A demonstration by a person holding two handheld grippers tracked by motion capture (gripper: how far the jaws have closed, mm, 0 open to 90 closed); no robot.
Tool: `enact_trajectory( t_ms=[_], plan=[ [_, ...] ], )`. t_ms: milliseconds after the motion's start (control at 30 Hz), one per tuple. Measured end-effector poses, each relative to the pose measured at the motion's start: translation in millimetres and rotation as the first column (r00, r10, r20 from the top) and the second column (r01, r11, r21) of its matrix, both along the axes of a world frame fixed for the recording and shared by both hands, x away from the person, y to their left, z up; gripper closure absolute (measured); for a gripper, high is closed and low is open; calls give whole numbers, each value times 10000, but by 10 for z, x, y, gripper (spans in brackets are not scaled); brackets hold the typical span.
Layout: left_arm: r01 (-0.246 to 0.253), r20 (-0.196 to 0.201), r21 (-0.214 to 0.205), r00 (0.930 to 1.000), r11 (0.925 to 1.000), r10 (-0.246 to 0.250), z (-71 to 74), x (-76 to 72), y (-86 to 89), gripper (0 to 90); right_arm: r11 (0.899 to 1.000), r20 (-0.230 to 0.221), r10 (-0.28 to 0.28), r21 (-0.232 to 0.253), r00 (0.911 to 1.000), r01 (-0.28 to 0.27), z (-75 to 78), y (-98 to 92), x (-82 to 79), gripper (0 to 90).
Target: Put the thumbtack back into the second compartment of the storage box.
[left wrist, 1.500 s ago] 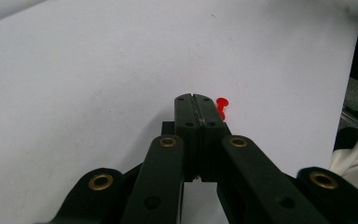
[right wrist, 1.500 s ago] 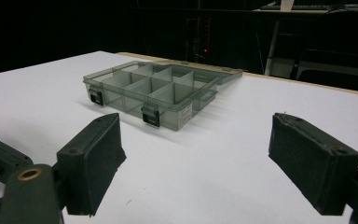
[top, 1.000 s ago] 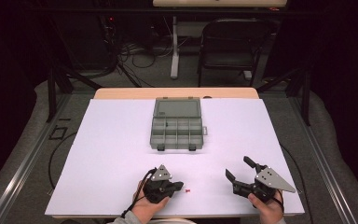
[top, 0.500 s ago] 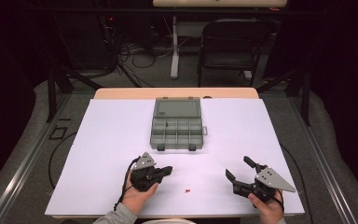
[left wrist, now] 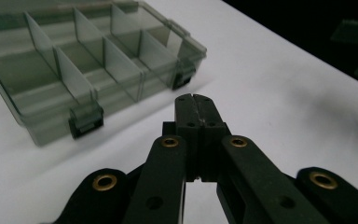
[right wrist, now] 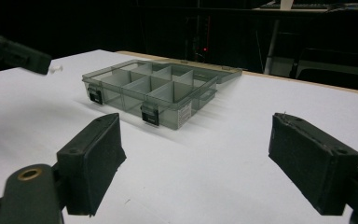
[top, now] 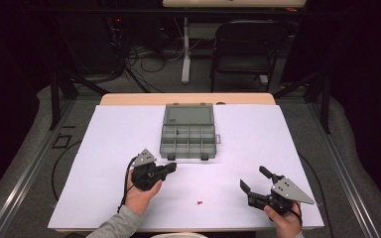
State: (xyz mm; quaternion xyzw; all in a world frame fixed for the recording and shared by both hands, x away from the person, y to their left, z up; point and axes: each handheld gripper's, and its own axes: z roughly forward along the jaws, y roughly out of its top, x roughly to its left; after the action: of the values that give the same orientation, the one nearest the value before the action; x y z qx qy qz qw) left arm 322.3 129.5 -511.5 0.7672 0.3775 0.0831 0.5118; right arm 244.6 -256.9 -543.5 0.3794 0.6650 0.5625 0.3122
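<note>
black chair and tangled cables behind the table.

White-covered bench, bare wood along its far edge, bearing an open grey compartment box near the middle and a small red piece toward the near edge

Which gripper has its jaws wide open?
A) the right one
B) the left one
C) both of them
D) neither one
A: the right gripper shows its two black jaws standing far apart with bare white table between them, while the left gripper has its jaws pressed together near the open compartment box.
</note>
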Motion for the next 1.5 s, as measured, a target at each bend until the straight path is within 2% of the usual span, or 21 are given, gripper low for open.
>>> enact_trajectory(
  t_ms=[133,233,433,567,667,767,900,933,1133,1233,1367,1500],
  plan=[
    [-223,107,-185,9997,9996,225,119,162,-5,900,10000,-46,35,-12,10000,-35,-1,4,1,169],
    [-395,165,-161,9991,9991,397,196,298,-19,900,10000,-22,21,-4,10000,-21,0,-2,1,169],
    [-708,36,20,9975,9975,708,295,593,-83,900,10000,-54,32,26,10000,-32,-2,-1,1,169],
    [-913,-125,57,9957,9958,913,307,761,-112,900,10000,-60,61,2,10000,-61,-3,-1,2,169],
    [-1066,-244,178,9940,9941,1070,297,875,-131,900,10000,-60,59,8,10000,-59,-3,-5,4,169],
    [-981,-308,287,9946,9948,990,276,992,-161,900,10000,-75,70,21,9999,-69,-2,-3,3,169],
    [-1142,-414,544,9923,9920,1165,244,1116,-204,900,10000,-55,81,11,10000,-81,-1,-1,2,169],
    [-1305,-490,628,9898,9895,1336,222,1172,-225,900,10000,-71,72,17,9999,-72,-1,-3,3,169],
    [-1549,-642,837,9850,9844,1604,148,1315,-267,900,10000,-69,99,7,9999,-99,-2,0,4,169],
    [-1668,-781,1082,9814,9800,1757,89,1407,-293,900,10000,-64,93,11,9999,-93,-5,0,7,169],
    [-1789,-833,1336,9781,9748,1909,14,1473,-324,900,9999,-94,123,0,9999,-123,-8,-1,10,169],
    [-1817,-1113,1587,9733,9705,2005,-86,1520,-343,900,9999,-84,143,9,9999,-143,-7,0,10,169]
  ],
)
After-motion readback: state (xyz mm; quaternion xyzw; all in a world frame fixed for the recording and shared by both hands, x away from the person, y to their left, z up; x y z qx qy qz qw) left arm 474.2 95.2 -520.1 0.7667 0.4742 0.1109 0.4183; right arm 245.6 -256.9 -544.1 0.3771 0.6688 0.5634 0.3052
